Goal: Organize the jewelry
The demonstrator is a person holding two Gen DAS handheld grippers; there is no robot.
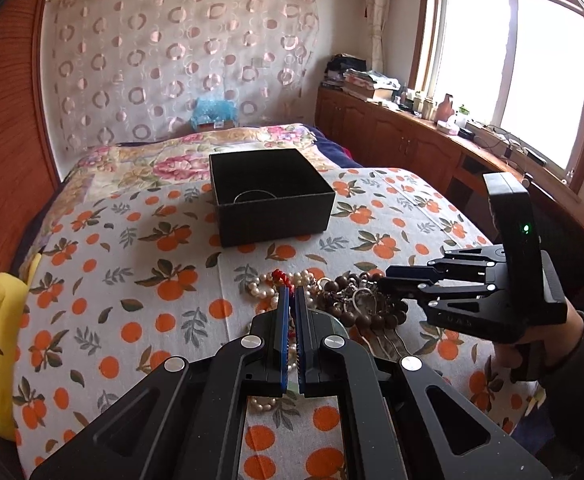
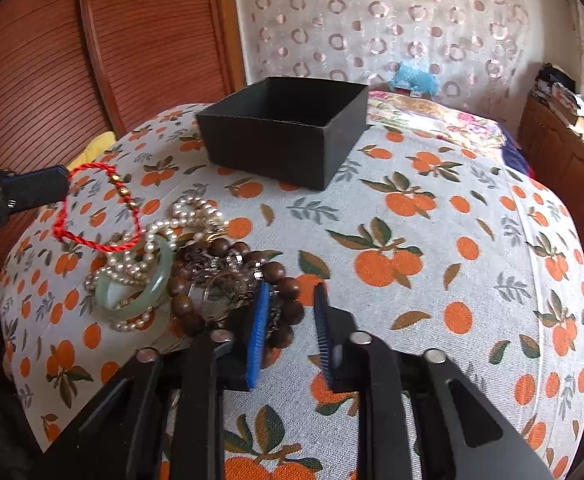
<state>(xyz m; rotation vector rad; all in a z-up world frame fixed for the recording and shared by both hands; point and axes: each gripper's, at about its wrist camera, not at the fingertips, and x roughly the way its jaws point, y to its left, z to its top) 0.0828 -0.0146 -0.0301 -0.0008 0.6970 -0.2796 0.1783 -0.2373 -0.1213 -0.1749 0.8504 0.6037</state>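
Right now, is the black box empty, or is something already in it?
Not empty: in the left wrist view, the black box stands open with a thin ring-shaped piece lying on its floor. The right wrist view cannot see its floor.

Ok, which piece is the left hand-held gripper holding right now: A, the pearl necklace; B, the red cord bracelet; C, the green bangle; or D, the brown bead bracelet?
B: in the right wrist view the left hand-held gripper is shut on the red cord bracelet, which hangs from it above the pile, while the other pieces lie on the bedspread.
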